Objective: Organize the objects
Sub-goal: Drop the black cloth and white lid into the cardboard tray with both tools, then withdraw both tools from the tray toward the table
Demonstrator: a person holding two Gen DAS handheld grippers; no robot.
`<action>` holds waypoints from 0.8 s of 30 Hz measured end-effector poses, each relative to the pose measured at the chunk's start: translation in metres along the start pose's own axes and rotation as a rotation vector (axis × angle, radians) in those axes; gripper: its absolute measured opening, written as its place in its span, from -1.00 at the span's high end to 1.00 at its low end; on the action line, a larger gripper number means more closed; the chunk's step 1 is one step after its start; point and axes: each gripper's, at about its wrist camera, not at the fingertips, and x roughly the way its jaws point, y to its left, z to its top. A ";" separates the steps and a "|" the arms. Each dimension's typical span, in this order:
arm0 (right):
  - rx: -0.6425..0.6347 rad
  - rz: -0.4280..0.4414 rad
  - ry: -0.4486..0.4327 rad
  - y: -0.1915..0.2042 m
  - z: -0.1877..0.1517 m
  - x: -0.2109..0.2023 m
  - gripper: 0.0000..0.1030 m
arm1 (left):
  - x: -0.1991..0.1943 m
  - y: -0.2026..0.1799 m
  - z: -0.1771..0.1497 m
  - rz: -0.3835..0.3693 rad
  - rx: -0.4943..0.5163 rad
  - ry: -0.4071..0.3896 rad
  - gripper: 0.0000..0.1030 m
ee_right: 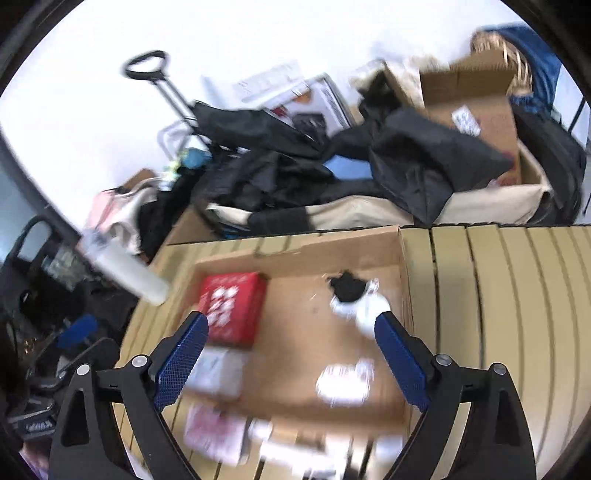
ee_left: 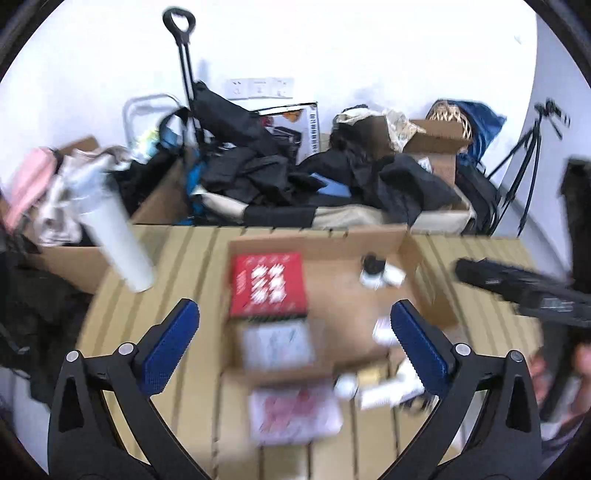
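The jaws of the left gripper [ee_left: 294,341] are held wide apart and nothing is gripped between them. The jaws of the right gripper [ee_right: 291,354] are also spread wide and are empty.

Between and just beyond the left jaws a red box [ee_left: 268,284] is seen, lying flat inside a shallow cardboard tray [ee_left: 321,242]. Its long axis runs away from the jaws, toward the far wall of the tray. Nearer to the jaws, in line with it, a pale box [ee_left: 277,344] and a pink-printed box [ee_left: 293,415] are laid; both are blurred and their print cannot be read. Toward the right jaw, at the far right corner of the tray, a small black-and-white item [ee_left: 376,271] is placed; what it is cannot be told.

In the right wrist view the red box [ee_right: 231,308] is found just beyond the left jaw, and the black-and-white item [ee_right: 354,295] just beyond the right jaw.

The tray is carried by a bench [ee_left: 476,258] of pale slatted boards. Beyond the left jaw a white cylinder [ee_left: 120,245] is tilted over the bench edge. Behind the bench, dark clothes [ee_left: 332,177], cardboard boxes [ee_left: 436,144] and a trolley handle [ee_left: 179,22] are piled against a white wall [ee_left: 369,48].
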 end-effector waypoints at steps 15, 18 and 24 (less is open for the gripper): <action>-0.162 0.023 -0.082 0.062 -0.254 -0.189 -0.82 | -0.143 -0.027 -0.195 -0.108 -0.021 0.019 -1.00; -0.156 -0.027 -0.062 0.064 -0.282 -0.193 -0.82 | -0.146 -0.027 -0.196 -0.061 -0.012 0.058 -1.00; -0.199 -0.042 -0.170 0.086 -0.290 -0.227 -0.82 | -0.173 -0.020 -0.189 -0.088 -0.055 -0.022 -1.00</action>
